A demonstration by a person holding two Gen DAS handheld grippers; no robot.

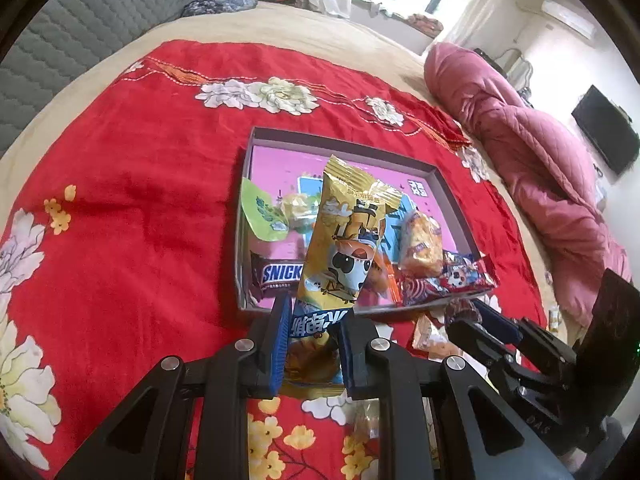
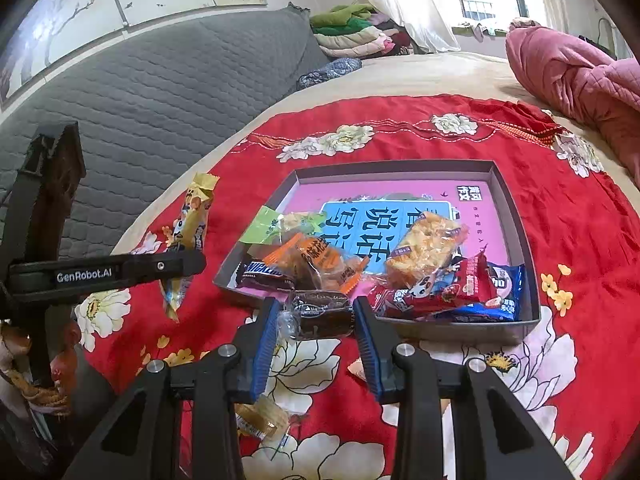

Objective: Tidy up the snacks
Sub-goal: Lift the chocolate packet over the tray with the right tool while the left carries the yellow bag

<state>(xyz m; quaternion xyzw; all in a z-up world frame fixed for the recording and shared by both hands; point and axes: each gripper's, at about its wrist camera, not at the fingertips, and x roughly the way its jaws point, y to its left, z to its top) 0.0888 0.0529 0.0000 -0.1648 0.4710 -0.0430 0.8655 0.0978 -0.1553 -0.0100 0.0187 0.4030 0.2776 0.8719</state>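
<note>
My left gripper [image 1: 314,322] is shut on a tall yellow snack packet [image 1: 346,240] with a panda on it, held upright just in front of the shallow cardboard box [image 1: 448,184]. My right gripper [image 2: 316,318] is shut on a small dark brown wrapped cake [image 2: 322,314], at the near rim of the same box [image 2: 516,216]. Inside the box lie a Snickers bar [image 2: 264,274], a green packet [image 2: 262,226], an orange-wrapped pastry [image 2: 316,258], a golden cake pack [image 2: 424,250] and red and blue packets [image 2: 476,286]. The right view also shows the left gripper [image 2: 192,262] with its yellow packet [image 2: 196,216].
The box sits on a red flowered cloth [image 1: 140,200] over a bed. Loose small snacks lie on the cloth near me [image 2: 262,420] [image 1: 430,338]. A pink quilt [image 1: 540,168] is bunched at the right and a grey padded headboard [image 2: 160,92] rises at the left.
</note>
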